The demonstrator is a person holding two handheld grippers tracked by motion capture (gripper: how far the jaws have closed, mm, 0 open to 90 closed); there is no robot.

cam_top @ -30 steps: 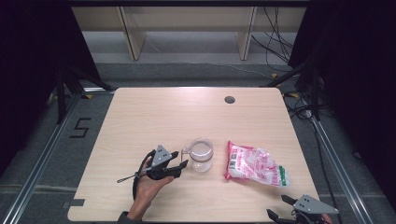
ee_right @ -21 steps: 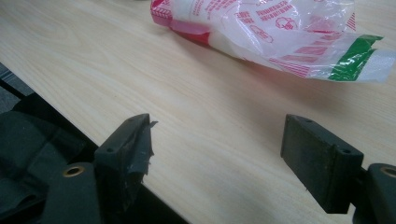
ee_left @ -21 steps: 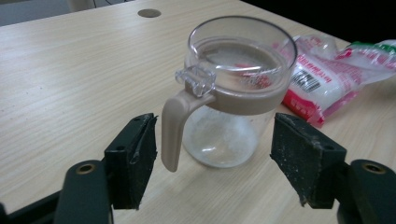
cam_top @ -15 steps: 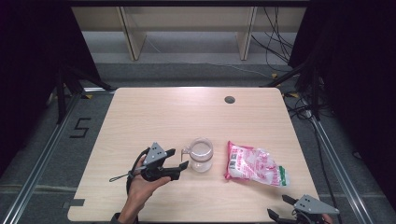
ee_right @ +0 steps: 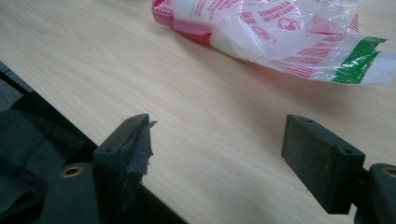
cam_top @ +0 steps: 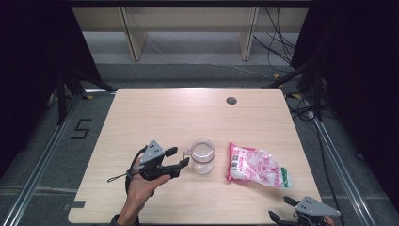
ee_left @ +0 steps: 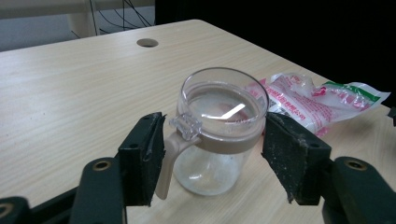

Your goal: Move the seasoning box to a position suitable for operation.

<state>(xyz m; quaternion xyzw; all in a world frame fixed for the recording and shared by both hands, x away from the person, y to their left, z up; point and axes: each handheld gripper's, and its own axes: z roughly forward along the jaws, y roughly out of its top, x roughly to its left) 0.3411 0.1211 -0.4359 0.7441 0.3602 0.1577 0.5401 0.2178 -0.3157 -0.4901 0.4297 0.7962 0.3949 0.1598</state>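
Note:
A clear glass jar (cam_top: 203, 156) with a beige collar and side handle stands upright on the wooden table (cam_top: 188, 113). My left gripper (cam_top: 179, 157), held in a hand, hovers just left of it, pointing at the handle. In the left gripper view the jar (ee_left: 219, 140) sits between the two pads (ee_left: 142, 154) of my left gripper (ee_left: 210, 154). Its jaws have just been closing, and the pads stand clear of the glass. A pink and white plastic bag (cam_top: 256, 165) lies right of the jar. My right gripper (cam_top: 287, 211) rests open at the front right edge, the bag (ee_right: 280, 32) ahead of it.
A round cable hole (cam_top: 231, 100) is in the table's far right part. Shelving and cables stand behind the table. Metal floor rails run along both sides. The table's front edge (ee_right: 116, 154) passes under my right gripper (ee_right: 219, 140).
My left gripper has lifted slightly beside the jar. The jar, the bag and my right gripper have kept their places.

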